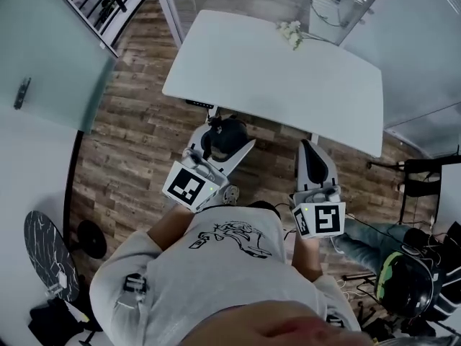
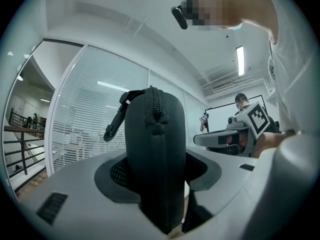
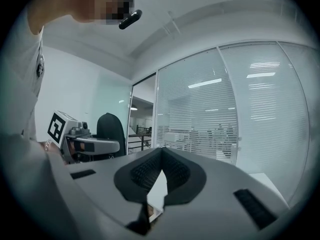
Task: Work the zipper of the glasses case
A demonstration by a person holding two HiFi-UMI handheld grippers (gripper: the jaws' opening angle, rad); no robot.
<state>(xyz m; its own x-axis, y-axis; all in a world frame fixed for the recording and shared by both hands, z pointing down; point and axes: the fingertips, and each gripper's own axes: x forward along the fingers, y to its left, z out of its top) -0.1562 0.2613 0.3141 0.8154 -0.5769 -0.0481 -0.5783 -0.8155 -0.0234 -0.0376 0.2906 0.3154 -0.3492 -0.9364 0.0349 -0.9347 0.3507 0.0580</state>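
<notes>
**Item: glasses case** (image 2: 152,139). Dark, rounded, fabric-covered shell.
- Location: it is being held in the air in front of the person's chest, short of the near edge of the white table (image 1: 288,78), which lies toward 12 o'clock.
- Zipper (image 2: 154,101): it is being shown running up the narrow edge that faces the left gripper's camera. The slider cannot be picked out with certainty.
- Clip loop (image 2: 114,124): it is being seen hanging off the upper corner toward 10 o'clock.

**Handling (judged).**
- The case is being taken as light and semi-stiff, giving slightly under pressure, and its cloth skin offers good friction.
- The body is best clamped across its broad sides, as is being done now.
- The slider tab is being judged small and awkward, and would call for a fine pinch at the fingertips.

**Left gripper** (image 1: 220,146).
- Its jaws are being kept clamped on the lower half of the case, which stands upright between the pads.
- It is being pointed forward and slightly upward.

**Right gripper** (image 3: 161,151).
- Its jaws are being held fully together, with nothing between them.
- It is being carried level with the case, well apart from it toward 3 o'clock, and is being aimed forward.
- The zipper is not yet being touched.
</notes>
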